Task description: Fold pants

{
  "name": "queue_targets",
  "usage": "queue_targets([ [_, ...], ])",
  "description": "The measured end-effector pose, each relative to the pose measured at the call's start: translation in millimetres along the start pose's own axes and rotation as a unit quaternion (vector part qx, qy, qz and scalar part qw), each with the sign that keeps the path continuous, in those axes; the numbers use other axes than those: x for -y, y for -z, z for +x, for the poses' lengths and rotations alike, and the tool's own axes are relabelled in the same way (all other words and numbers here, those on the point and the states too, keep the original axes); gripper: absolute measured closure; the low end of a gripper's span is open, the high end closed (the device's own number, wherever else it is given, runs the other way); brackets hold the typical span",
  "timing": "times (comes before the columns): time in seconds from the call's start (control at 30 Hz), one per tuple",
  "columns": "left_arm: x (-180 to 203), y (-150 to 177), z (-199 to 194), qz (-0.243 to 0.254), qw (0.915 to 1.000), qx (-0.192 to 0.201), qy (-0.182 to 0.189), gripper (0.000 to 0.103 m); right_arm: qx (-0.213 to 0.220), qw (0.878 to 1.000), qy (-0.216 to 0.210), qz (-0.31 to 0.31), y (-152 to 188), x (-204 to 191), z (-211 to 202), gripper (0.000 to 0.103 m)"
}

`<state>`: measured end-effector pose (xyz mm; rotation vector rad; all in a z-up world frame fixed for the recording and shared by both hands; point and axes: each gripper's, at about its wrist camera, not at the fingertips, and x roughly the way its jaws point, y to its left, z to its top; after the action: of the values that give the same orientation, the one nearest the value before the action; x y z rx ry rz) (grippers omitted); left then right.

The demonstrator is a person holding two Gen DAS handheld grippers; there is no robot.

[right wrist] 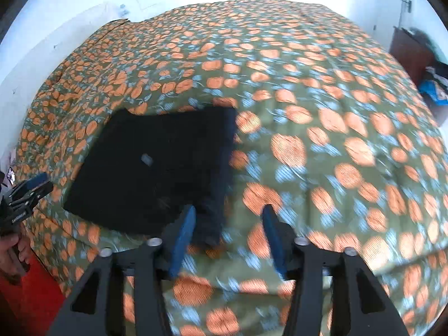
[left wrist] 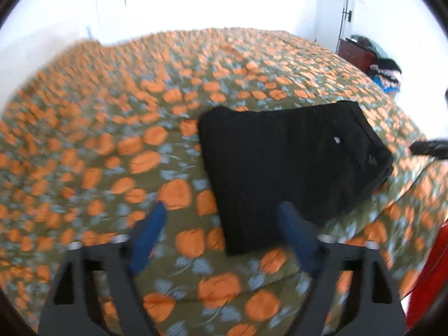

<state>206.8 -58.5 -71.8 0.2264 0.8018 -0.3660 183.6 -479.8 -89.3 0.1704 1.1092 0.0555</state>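
Observation:
The black pants lie folded into a compact rectangle on the bed, near its front edge; a small white tag shows on top. In the right wrist view the pants sit left of centre. My left gripper hovers open above the bundle's near left corner, with nothing pressed between its blue pads. My right gripper is open too, above the near right corner of the bundle, and its pads touch no cloth. Each gripper shows at the edge of the other's view: left gripper, right gripper.
The bed cover is olive with orange flowers and spreads wide beyond the pants. A brown cabinet and a pile of clothes stand at the far right by a white door. Red floor runs along the bed's front edge.

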Motion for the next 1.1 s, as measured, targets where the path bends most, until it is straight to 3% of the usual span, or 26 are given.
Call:
queue_targets([
  [0.07,3.0,10.9,-26.7,0.012,0.9986,0.031,-0.042,0.003,0.014,1.000,0.012,-0.008,17.5,-5.3,-21.1,0.008],
  [0.1,5.2,13.8,-38.9,0.014,0.9969,0.037,-0.067,0.003,0.025,1.000,0.012,-0.013,27.0,-8.5,-32.0,0.002],
  [0.13,6.4,17.8,-51.3,0.008,0.9944,0.030,-0.101,0.002,0.038,0.999,0.010,-0.017,38.8,-13.0,-42.8,0.001],
  [0.23,4.1,28.0,-79.6,-0.019,0.9877,0.038,-0.150,0.001,0.059,0.998,0.028,-0.023,65.9,-31.9,-73.0,0.000],
  [0.3,4.1,34.5,-92.4,-0.039,0.9882,0.022,-0.146,0.001,0.065,0.997,0.044,-0.018,83.9,-44.3,-82.5,0.000],
  [0.37,8.1,40.9,-96.9,-0.036,0.9914,-0.031,-0.122,0.001,0.062,0.996,0.059,-0.004,102.8,-51.4,-88.8,0.000],
  [0.43,13.4,48.7,-99.8,-0.033,0.9918,-0.057,-0.109,0.001,0.058,0.996,0.061,0.005,119.1,-63.3,-92.9,0.000],
  [0.53,21.4,59.5,-109.0,-0.043,0.9922,-0.062,-0.099,0.001,0.060,0.997,0.049,0.011,139.4,-80.3,-100.4,0.000],
  [0.67,31.5,69.4,-115.5,-0.054,0.9941,-0.078,-0.052,0.001,0.048,0.998,0.049,-0.005,158.9,-101.3,-107.3,0.000],
  [1.1,34.8,67.4,-121.4,-0.054,0.9947,-0.064,-0.061,0.001,0.038,0.996,0.075,-0.027,172.6,-118.4,-112.7,0.000],
])
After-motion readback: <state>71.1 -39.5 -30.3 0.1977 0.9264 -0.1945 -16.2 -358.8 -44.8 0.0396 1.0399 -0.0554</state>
